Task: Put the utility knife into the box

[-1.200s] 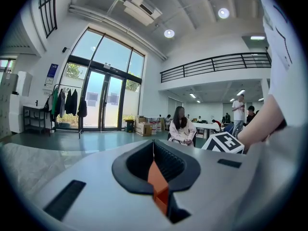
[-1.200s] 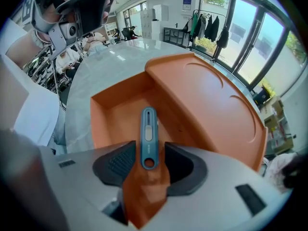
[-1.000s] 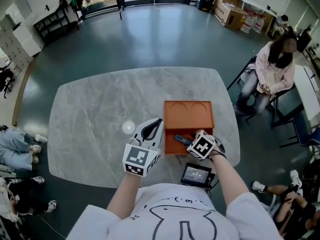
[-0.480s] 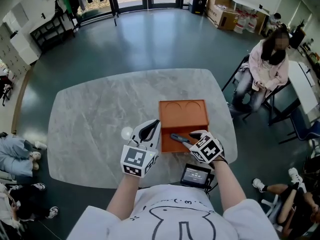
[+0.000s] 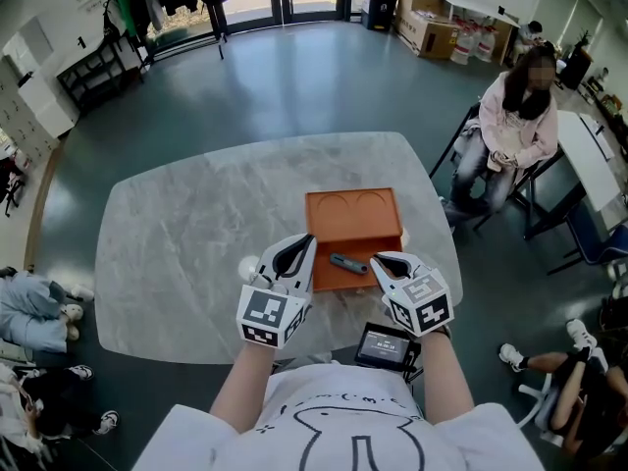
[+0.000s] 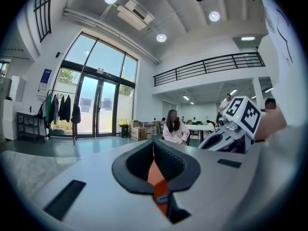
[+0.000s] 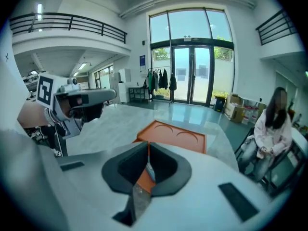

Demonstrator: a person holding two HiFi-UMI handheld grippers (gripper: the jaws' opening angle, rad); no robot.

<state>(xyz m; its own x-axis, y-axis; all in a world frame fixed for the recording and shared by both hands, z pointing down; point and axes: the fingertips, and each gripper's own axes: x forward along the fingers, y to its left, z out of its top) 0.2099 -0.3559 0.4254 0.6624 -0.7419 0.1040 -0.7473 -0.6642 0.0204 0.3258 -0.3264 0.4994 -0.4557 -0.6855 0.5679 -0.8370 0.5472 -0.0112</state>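
Note:
The orange box (image 5: 353, 212) lies open on the marble table (image 5: 177, 234), past both grippers. The dark utility knife (image 5: 347, 262) rests inside its near part, free of any grip. My right gripper (image 5: 379, 261) hovers just right of the knife, near the box's front edge. Its jaws are closing and stand nearly together with nothing between them, as the right gripper view (image 7: 148, 150) shows. That view also has the box (image 7: 175, 136) ahead. My left gripper (image 5: 306, 240) hangs at the box's near left corner, shut and empty (image 6: 153, 149).
A small white round thing (image 5: 249, 263) sits on the table left of the left gripper. A dark screen device (image 5: 385, 343) lies at the table's near edge. A person sits on a chair (image 5: 510, 126) beyond the right side.
The right gripper has let go of the knife, which now lies in the box. It has drawn back toward me and its jaws have come together. The left gripper has hardly moved.

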